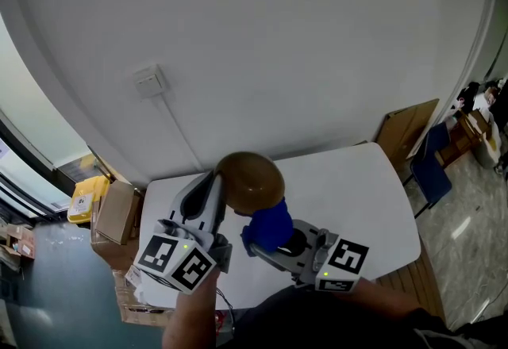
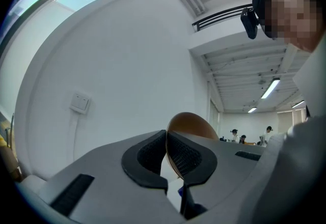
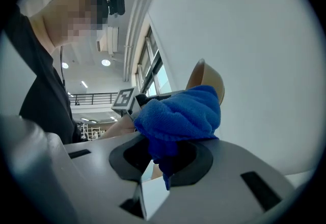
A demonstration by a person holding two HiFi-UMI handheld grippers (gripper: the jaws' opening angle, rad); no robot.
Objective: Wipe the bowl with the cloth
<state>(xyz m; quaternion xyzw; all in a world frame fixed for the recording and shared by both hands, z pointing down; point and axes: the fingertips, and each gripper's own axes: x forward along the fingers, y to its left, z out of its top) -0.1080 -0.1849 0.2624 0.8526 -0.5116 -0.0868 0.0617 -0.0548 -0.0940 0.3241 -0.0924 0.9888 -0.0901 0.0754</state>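
Far left, floor level: yellow item [image 1: 89, 197], with a cardboard box [image 1: 117, 211] just beside it, off the left edge of the table [image 1: 373, 205].

Far wall, left of centre: wall switch [image 1: 149, 82], with a cable [image 1: 178, 133] running down from it toward the table. The switch also shows in the left gripper view [image 2: 80, 102].

Left gripper [image 1: 216, 182]: held over the near left part of the white table, marker cube [image 1: 176, 258] toward the person. In its own view [image 2: 167, 159] the two ribbed pads [image 2: 186, 158] stand narrow, clamped on the thin rim of the bowl.

Bowl [image 1: 252, 179]: brown, round, lifted clear of the table and tipped on edge. It is gripped at its left rim. It rises above the left gripper's pads in that gripper's view [image 2: 191, 122]. In the right gripper view [image 3: 209, 78] it shows behind the cloth.

Cloth [image 1: 270, 227]: blue, bunched. It sits just near of the bowl and overlaps its near edge. Whether it presses on the bowl cannot be told.

Right gripper [image 1: 278, 248]: near centre, right of the left gripper. Its jaws [image 3: 163, 159] are closed on the lower fold of the cloth [image 3: 178, 116], and the bulk of the cloth bulges above them.

Far right: wooden board [image 1: 406, 133] leaning beyond the table corner, with a blue chair [image 1: 429, 169] beside it.
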